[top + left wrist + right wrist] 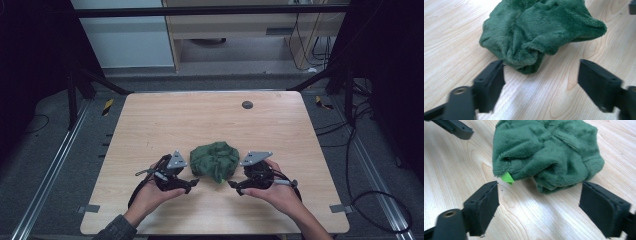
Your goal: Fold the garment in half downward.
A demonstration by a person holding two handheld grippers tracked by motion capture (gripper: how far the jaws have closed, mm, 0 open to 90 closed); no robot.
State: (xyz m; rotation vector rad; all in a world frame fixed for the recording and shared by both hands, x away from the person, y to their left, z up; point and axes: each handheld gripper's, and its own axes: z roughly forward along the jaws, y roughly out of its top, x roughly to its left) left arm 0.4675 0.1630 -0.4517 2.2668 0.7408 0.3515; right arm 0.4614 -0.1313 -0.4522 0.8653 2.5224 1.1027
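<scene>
A crumpled dark green fleece cloth (pixel 215 160) lies in a heap on the wooden table (pixel 210 120), near its front middle. My left gripper (pixel 192 183) sits just left of the heap, jaws wide open and empty, pointing at the cloth (pixel 541 32). My right gripper (pixel 234 186) sits just right of it, also open and empty, facing the cloth (pixel 546 155). A small bright green tag (pixel 507 178) sticks out from the cloth's near edge in the right gripper view. Neither gripper touches the cloth.
A small dark round disc (pixel 247 104) sits on the table near the far edge. Black frame legs and cables stand around the table on the floor. The left gripper's jaw tip (pixel 459 128) appears at the top left of the right gripper view.
</scene>
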